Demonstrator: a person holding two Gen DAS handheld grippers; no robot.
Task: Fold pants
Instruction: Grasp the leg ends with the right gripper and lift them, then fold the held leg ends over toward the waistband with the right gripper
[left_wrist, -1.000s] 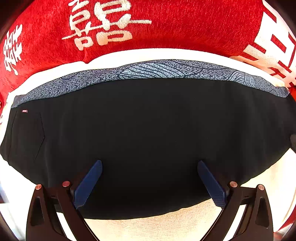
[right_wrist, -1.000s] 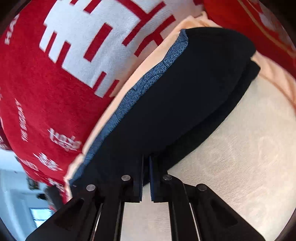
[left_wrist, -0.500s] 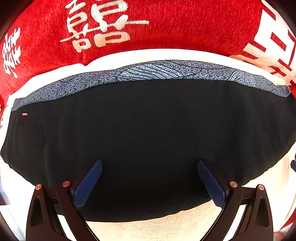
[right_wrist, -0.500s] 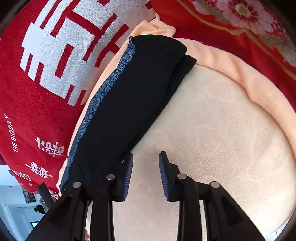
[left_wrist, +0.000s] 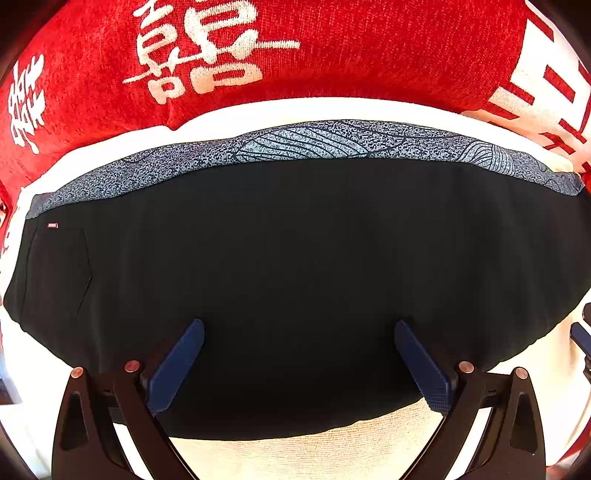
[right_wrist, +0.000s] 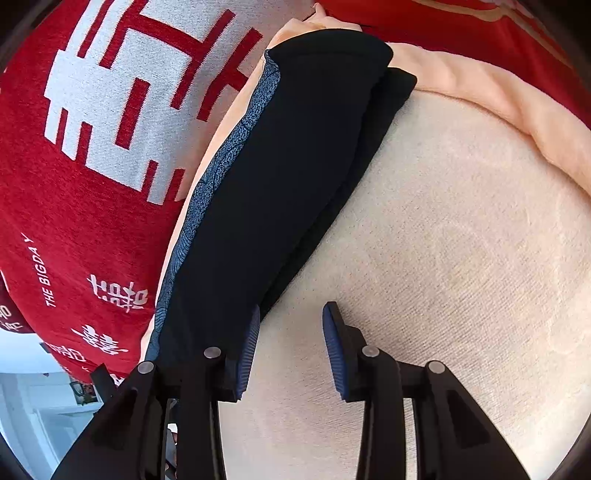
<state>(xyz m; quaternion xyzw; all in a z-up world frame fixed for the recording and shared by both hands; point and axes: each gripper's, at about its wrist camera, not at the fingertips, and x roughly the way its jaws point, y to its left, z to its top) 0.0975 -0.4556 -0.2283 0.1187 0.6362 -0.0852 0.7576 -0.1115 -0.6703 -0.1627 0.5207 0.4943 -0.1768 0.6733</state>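
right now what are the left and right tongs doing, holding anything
Left tongs: open wide, holding nothing, over the folded black pants.
Right tongs: open, holding nothing, beside the pants' edge.

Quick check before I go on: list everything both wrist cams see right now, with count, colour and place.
pants: 1, black with a blue patterned strip along the far edge, folded lengthwise on the towel
towel: 1, cream/peach, spread under the pants
blanket: 1 in view, red with white characters, beyond the pants
room: pale background at lower left of the right view, blurred
left gripper: 1, black with blue pads, jaws wide open over the pants' near edge
right gripper: 1, black with blue pads, jaws open beside the pants' end, holding nothing
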